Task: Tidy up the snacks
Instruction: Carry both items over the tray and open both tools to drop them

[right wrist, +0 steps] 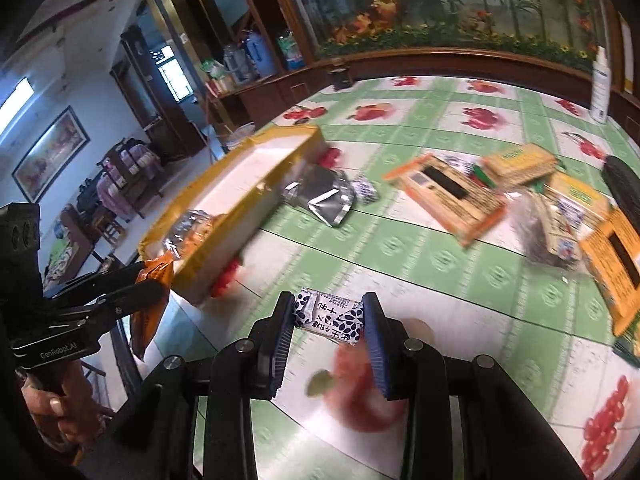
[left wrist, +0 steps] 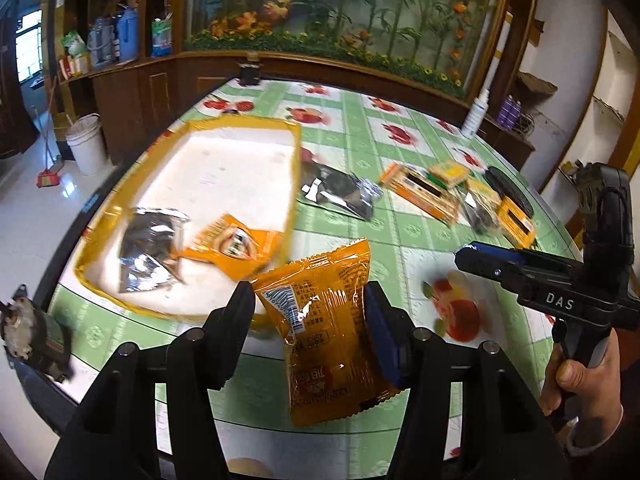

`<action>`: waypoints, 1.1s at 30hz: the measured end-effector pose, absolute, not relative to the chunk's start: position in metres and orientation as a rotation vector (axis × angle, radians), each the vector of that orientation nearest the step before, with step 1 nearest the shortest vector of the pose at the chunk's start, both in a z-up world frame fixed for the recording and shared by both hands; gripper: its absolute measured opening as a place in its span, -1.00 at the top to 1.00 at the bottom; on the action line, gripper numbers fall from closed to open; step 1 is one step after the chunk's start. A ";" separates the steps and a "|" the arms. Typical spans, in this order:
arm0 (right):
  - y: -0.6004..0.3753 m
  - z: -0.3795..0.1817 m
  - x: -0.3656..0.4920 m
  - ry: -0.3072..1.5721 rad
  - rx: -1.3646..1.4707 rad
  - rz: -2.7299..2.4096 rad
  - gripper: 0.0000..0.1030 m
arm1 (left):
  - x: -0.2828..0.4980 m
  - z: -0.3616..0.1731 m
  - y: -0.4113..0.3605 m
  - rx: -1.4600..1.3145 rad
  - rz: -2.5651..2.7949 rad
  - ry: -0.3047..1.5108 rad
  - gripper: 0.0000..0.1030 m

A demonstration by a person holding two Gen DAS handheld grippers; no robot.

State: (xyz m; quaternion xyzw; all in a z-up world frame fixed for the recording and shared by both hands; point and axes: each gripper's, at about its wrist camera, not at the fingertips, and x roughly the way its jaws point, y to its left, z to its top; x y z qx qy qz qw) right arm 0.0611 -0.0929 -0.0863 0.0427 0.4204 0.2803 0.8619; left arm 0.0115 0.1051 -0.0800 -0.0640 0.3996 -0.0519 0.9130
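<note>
My left gripper (left wrist: 310, 308) is shut on an orange snack packet (left wrist: 324, 328), held above the table's near edge beside the yellow-rimmed white tray (left wrist: 240, 168). Inside the tray lie a silver pouch (left wrist: 150, 248) and another orange packet (left wrist: 232, 246). My right gripper (right wrist: 330, 314) is shut on a small white-and-blue wrapped candy (right wrist: 330, 318), lifted over the green tablecloth. The right wrist view also shows the left gripper (right wrist: 152, 284) with its orange packet (right wrist: 154, 304) at the left, near the tray (right wrist: 256, 184). In the left wrist view the right gripper (left wrist: 468, 254) appears at the right edge.
A silver pouch (left wrist: 340, 192) lies just right of the tray. A cluster of orange and yellow snack boxes (left wrist: 432, 192) and a dark packet (left wrist: 508, 190) sit at the right. A white spray bottle (left wrist: 476, 112) and a dark jar (left wrist: 249, 70) stand at the far edge.
</note>
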 end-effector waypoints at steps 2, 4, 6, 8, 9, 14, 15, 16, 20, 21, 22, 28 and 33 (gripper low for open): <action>-0.078 -0.082 0.067 0.876 0.096 0.626 0.32 | 0.015 -0.077 0.119 -0.139 -0.070 0.809 -0.06; -0.061 -0.078 0.075 0.867 0.106 0.666 0.32 | 0.019 -0.074 0.135 -0.149 -0.029 0.794 -0.06; -0.039 -0.071 0.083 0.852 0.114 0.713 0.32 | 0.024 -0.073 0.152 -0.159 0.012 0.783 -0.06; -0.020 -0.066 0.089 0.839 0.122 0.750 0.32 | 0.030 -0.073 0.168 -0.165 0.046 0.779 -0.06; -0.008 -0.064 0.094 0.835 0.131 0.774 0.32 | 0.033 -0.073 0.176 -0.166 0.066 0.777 -0.06; 0.046 -0.068 0.118 0.842 0.119 0.830 0.33 | 0.054 -0.087 0.195 -0.153 0.111 0.794 -0.06; 0.058 -0.072 0.124 0.848 0.105 0.829 0.33 | 0.059 -0.092 0.197 -0.155 0.118 0.802 -0.06; 0.065 -0.074 0.127 0.856 0.095 0.827 0.32 | 0.063 -0.095 0.199 -0.158 0.124 0.806 -0.06; 0.092 -0.087 0.141 0.877 0.050 0.814 0.32 | 0.074 -0.106 0.208 -0.166 0.148 0.821 -0.06; 0.098 -0.090 0.145 0.884 0.040 0.813 0.31 | 0.076 -0.107 0.209 -0.167 0.148 0.827 -0.06; 0.101 -0.092 0.147 0.890 0.036 0.815 0.29 | 0.078 -0.109 0.211 -0.167 0.150 0.833 -0.06; 0.110 -0.108 0.162 0.920 0.011 0.791 0.27 | 0.083 -0.119 0.215 -0.165 0.161 0.867 -0.15; 0.108 -0.107 0.159 0.916 0.007 0.788 0.22 | 0.080 -0.116 0.213 -0.158 0.178 0.860 -0.19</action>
